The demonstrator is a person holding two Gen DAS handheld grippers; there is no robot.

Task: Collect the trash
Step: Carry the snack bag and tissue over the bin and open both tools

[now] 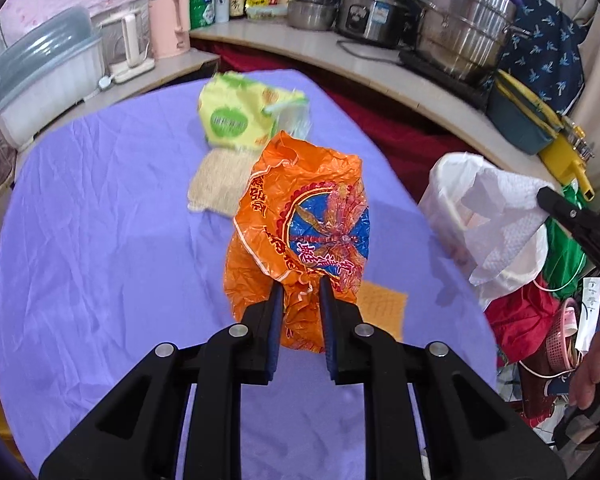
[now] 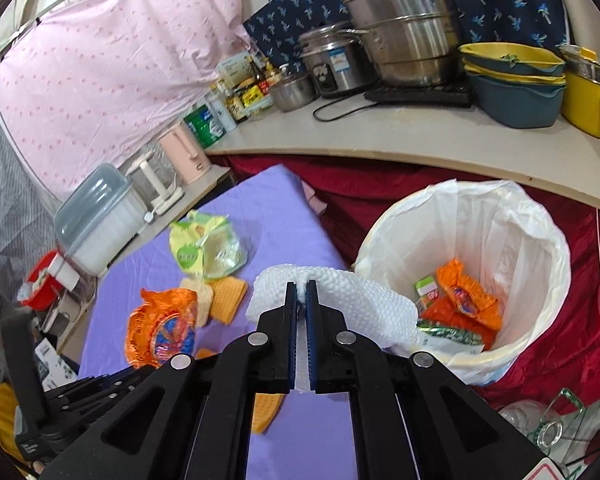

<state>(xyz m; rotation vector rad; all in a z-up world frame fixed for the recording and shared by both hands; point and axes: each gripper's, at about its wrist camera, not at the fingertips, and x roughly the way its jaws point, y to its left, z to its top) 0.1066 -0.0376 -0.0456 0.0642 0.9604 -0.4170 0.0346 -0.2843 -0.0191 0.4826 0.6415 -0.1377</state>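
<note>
Both claws hold trash above the purple worktop (image 1: 100, 200).

Left claw (image 1: 300, 286) is clamped on an orange wrapper (image 1: 304, 208) at frame centre. Only the right view shows the right claw (image 2: 301, 286) pinched on a white paper towel (image 2: 340, 300) and the wrappers inside the bin (image 2: 532, 240), lower right.

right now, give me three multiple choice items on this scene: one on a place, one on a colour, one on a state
1. Where does the white-lined trash bin stand?
A. on the counter
B. beside the purple-covered table
C. on the table

2. What colour is the snack wrapper in the left claw?
A. orange
B. green
C. white

3. What is the right claw doing?
A. open and empty
B. shut on a bottle
C. shut on the white paper towel

Answers: 1 B, the bin sits past the table's edge, over red cloth. 2 A, orange plastic fills the pads' gap. 3 C, the pads pinch the towel.
</note>
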